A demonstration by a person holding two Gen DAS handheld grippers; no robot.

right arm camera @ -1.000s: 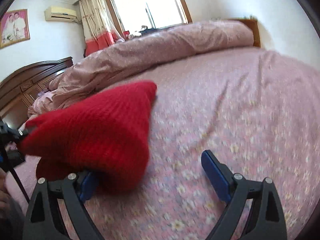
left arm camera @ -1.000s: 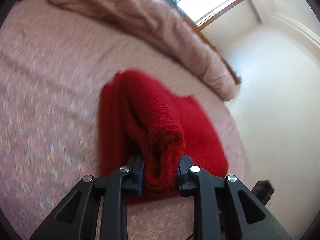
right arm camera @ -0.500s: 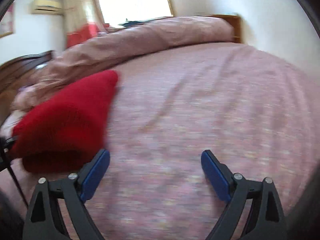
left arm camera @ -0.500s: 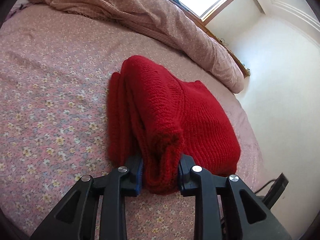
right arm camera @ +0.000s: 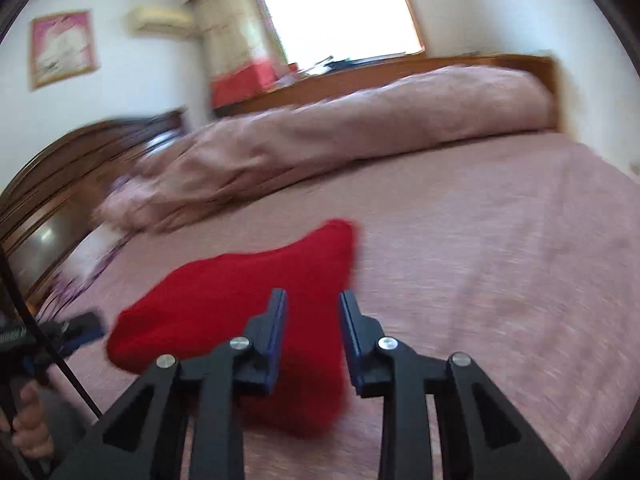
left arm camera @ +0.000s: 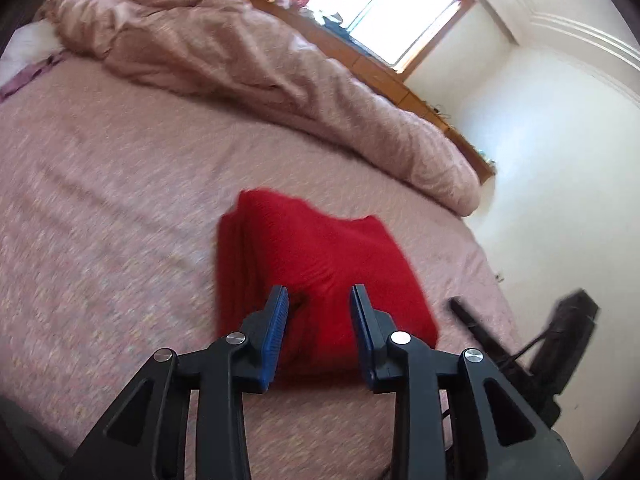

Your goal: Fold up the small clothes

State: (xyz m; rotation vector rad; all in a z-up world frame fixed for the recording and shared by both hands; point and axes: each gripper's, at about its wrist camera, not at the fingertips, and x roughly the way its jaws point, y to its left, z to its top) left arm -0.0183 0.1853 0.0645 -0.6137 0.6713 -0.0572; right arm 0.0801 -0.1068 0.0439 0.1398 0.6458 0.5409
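Folded red knit garment (left arm camera: 320,264) flat on the bed (left arm camera: 100,220), just ahead of both parted finger pairs, released by the left gripper (left arm camera: 319,308) that clamped it earlier, right gripper (right arm camera: 312,312) now narrower.

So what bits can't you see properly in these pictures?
- Folded red knitted garment: in both wrist views, blur smears its folds, and the near edge hides behind the left gripper and right gripper.
- Framed wall picture: right wrist view, too blurred to tell what it shows.
- Bedsheet pattern: blurred.
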